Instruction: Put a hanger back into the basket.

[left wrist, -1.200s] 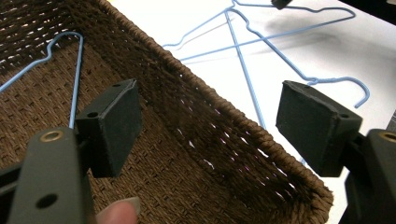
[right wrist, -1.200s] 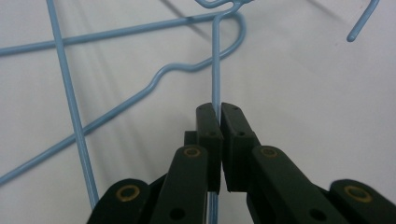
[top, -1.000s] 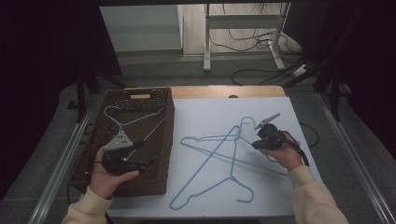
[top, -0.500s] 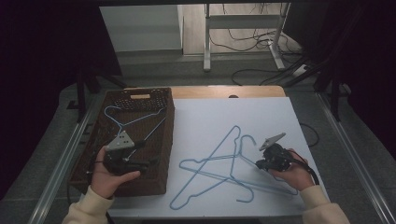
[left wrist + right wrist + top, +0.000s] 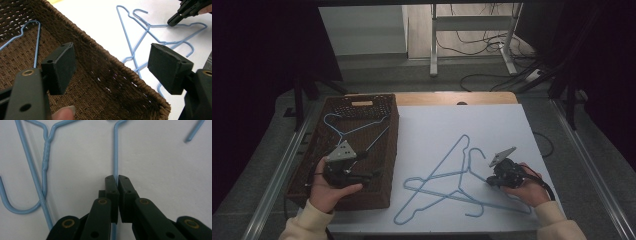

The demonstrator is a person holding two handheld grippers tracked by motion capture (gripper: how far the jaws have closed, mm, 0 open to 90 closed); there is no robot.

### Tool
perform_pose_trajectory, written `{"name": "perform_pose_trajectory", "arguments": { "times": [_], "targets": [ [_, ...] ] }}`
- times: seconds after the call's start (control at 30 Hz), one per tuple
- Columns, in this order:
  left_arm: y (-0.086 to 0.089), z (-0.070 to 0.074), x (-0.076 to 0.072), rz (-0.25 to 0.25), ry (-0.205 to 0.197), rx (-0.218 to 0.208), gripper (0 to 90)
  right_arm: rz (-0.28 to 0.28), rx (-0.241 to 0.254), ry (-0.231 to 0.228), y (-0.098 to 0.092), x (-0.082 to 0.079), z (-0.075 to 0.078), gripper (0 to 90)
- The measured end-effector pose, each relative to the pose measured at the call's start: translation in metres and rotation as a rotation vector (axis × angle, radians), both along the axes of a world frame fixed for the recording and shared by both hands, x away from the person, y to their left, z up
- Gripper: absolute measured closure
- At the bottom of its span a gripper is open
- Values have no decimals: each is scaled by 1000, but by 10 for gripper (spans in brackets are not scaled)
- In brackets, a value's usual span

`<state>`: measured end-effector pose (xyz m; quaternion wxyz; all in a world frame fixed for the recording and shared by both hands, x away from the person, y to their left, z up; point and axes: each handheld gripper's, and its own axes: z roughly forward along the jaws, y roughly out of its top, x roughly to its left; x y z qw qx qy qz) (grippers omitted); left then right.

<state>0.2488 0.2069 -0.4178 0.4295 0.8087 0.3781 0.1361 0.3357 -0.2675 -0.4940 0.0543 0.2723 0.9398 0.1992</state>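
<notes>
Right now my right gripper [image 5: 117,178] is clamped on a thin light-blue wire hanger [image 5: 115,152] — the wire runs straight between the two black jaws, which are pressed together on it. From above, that hanger [image 5: 507,200] lies flat on the white table sheet [image 5: 432,130], crossed over a second blue wire hanger [image 5: 437,177] just to its left. My left gripper [image 5: 343,172] hovers over the dark brown woven basket [image 5: 382,145] at the table's left side, jaws standing wide apart with nothing between them — a third blue wire hanger [image 5: 347,127] rests inside that basket.
</notes>
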Motion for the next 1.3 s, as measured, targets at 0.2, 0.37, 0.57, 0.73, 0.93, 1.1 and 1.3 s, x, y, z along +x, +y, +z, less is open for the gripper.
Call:
{"name": "perform_pose_trajectory", "arguments": {
  "times": [0.2, 0.37, 0.57, 0.73, 0.93, 1.1, 1.3],
  "targets": [
    [-1, 0, 0, -3, -1, 1, 230, 13, -13, -9, 2, -1, 0, 875],
    [-1, 0, -1, -4, 0, 3, 230, 65, -12, -3, 4, -4, 0, 876],
    [-2, 0, -1, -7, 1, 7, 230, 135, -12, -9, 5, -6, 0, 876],
    [-1, 0, -1, -7, 0, 7, 230, 188, 2, -5, 1, -5, 0, 875],
    [-3, 0, 0, -9, 0, 8, 231, 252, 12, -5, 5, -3, 0, 876],
    [-5, -1, -1, -13, 2, 11, 230, 264, 4, -7, 8, 0, 0, 875],
    [-5, 0, -1, -13, 1, 10, 230, 166, 49, 1, 8, 2, 4, 713]
  ]
}}
